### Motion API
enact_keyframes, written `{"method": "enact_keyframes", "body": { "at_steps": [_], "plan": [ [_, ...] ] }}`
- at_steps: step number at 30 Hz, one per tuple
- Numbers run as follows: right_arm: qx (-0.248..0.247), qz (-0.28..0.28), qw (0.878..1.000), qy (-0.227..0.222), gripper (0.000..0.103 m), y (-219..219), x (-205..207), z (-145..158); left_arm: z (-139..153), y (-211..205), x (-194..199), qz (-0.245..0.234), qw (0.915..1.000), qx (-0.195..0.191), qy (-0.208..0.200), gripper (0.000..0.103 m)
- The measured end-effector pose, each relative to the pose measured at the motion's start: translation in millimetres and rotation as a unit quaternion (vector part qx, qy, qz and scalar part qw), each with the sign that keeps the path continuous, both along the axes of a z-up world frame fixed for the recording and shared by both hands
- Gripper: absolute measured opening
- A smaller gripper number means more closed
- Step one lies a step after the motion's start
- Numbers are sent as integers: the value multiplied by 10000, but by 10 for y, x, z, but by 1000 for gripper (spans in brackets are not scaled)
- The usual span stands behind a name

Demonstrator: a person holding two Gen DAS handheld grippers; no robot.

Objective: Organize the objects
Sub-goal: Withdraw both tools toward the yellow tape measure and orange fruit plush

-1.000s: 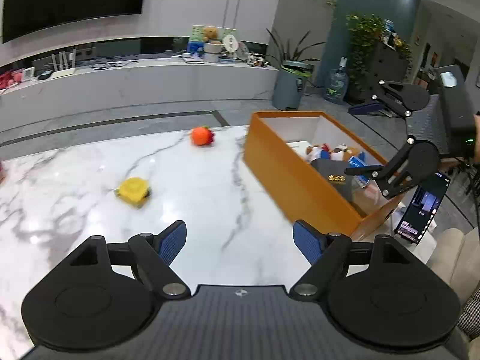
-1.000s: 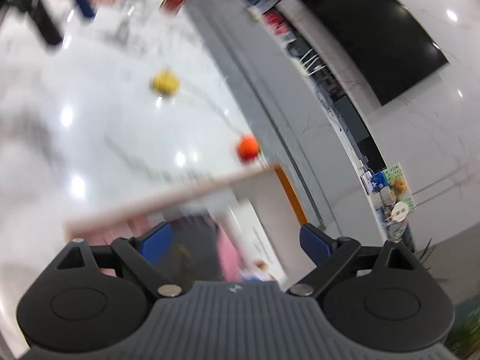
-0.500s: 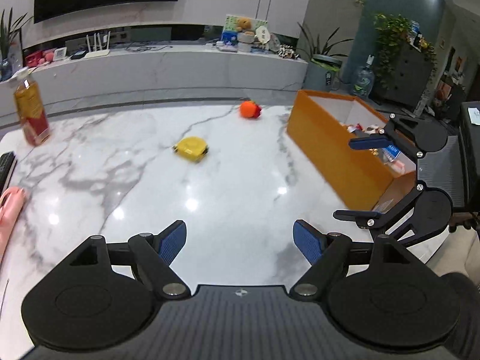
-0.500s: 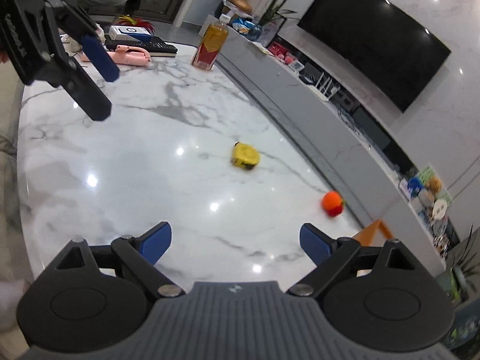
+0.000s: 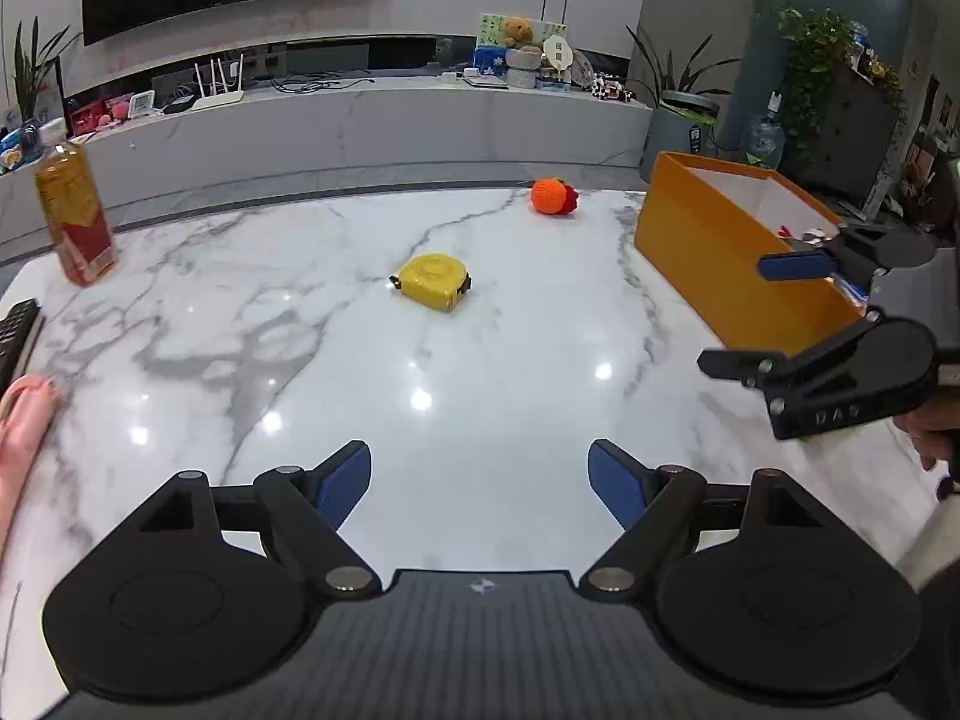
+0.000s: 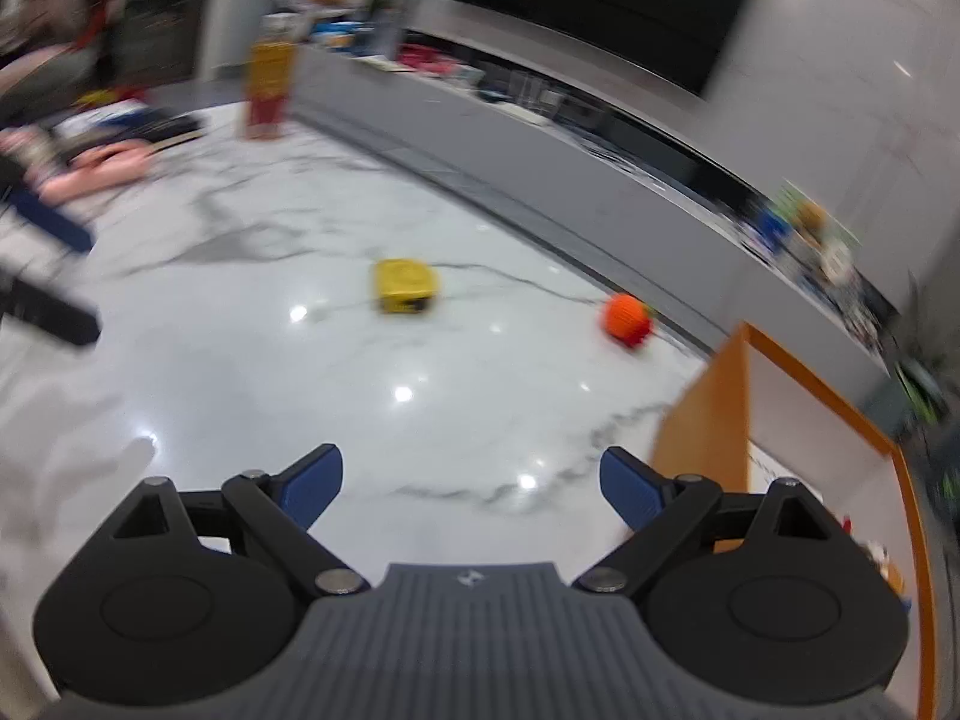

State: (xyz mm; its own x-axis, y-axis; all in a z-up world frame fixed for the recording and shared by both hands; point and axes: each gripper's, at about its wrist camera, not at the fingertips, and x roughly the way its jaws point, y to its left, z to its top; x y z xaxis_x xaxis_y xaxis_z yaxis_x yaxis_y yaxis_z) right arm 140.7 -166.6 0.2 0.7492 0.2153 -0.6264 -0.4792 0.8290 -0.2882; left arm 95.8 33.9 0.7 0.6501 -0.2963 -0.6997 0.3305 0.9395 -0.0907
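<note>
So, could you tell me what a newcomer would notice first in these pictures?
Probably the yellow tape measure lying alone mid-table on the white marble table, with the orange knitted ball behind it near the far edge. Next, the big orange box at the right, toys inside.

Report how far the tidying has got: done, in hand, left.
Done: some small items already lie in the orange box. In hand: nothing; the left gripper and right gripper are both open and empty. Left: the tape measure, orange ball and bottle are on the table.
</note>
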Motion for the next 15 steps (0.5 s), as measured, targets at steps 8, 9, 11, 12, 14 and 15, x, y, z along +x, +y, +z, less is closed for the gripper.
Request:
{"method": "enact_keyframes", "body": {
  "at_steps": [8,9,11,12,14,15],
  "plan": [
    [376,-631,9972,121,93,-8,561,-53,-267,-140,605,262,9996,-73,-80,94],
    [417,-670,9968,136,93,3,660,-62,-295,-150,683,278,9995,-98,-85,94],
    [541,-760,9955,158,93,13,842,-69,-355,-192,830,251,9996,-79,-127,94],
    [603,-838,9945,164,93,24,955,-75,-386,-216,903,217,9997,-30,-142,94],
    [687,-989,9926,153,93,39,1145,-86,-437,-260,1044,227,9995,116,-183,94],
    [729,-1070,9915,145,93,50,1239,-101,-461,-275,1106,260,9994,157,-186,94]
  ]
}}
